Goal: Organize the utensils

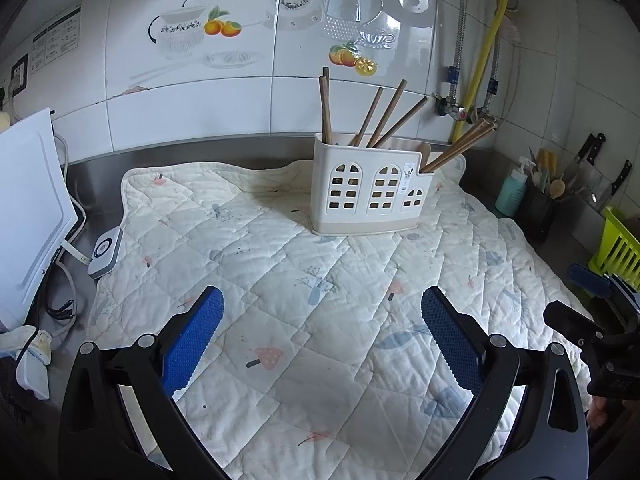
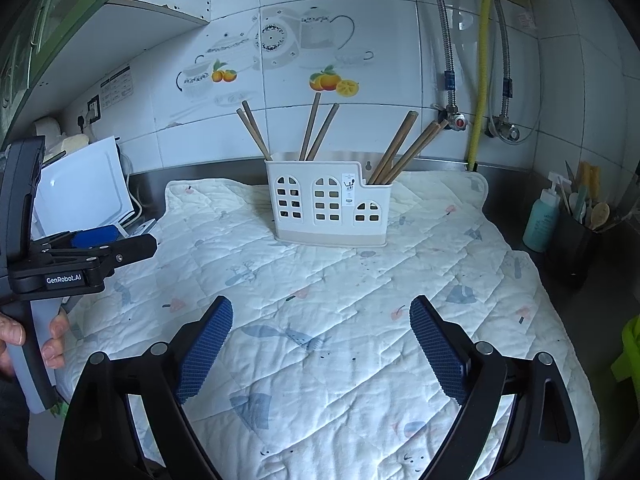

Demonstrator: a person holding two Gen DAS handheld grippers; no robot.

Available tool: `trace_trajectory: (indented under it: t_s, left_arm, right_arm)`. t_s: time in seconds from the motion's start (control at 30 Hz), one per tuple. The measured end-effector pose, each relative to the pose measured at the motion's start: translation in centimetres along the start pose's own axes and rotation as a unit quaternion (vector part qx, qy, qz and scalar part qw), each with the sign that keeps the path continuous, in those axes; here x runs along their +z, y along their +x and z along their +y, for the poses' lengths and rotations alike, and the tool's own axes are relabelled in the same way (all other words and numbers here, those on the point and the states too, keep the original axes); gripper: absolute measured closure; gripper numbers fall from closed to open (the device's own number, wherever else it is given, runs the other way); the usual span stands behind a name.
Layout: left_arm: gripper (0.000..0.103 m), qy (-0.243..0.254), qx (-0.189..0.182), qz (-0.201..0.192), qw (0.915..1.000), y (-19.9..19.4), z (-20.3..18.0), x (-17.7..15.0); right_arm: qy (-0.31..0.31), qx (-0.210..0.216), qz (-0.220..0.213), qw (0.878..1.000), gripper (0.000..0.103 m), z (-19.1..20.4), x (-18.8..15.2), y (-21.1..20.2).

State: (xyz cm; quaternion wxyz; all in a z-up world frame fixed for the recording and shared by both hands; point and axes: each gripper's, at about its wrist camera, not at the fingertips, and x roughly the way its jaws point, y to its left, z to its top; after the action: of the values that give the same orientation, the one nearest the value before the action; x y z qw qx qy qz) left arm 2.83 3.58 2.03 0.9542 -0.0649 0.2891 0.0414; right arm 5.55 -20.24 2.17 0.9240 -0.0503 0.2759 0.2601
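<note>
A quilted mat (image 1: 280,280) covers a steel kitchen counter, probably to cushion it. Far on the mat stands a white caddy (image 1: 370,192), holding wooden chopsticks (image 1: 374,118) that lean in its three compartments, apparently already sorted. Near the viewer, the left gripper (image 1: 322,312) and right gripper (image 2: 320,322) hover spread wide, each holding nothing.
</note>
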Motion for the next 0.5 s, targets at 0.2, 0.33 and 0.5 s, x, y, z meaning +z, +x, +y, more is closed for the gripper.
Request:
trace_trajectory:
  t_s: [0.2,0.33,0.5]
  left_arm:
    - [0.005,0.000,0.007,-0.006,1.0000,-0.23,0.31,0.11]
    - [0.005,0.002,0.007,-0.013,0.9999,-0.47,0.28,0.04]
    - [0.005,0.005,0.011,-0.017,0.9998,-0.62,0.30,0.05]
  right_arm:
    - [0.000,-0.004,-0.003,1.000,0.016,-0.10,0.13,0.01]
    - [-0.001,-0.011,-0.006,1.000,0.015,-0.17,0.27,-0.02]
    - [-0.003,-0.014,-0.008,1.000,0.014,-0.20,0.32,-0.07]
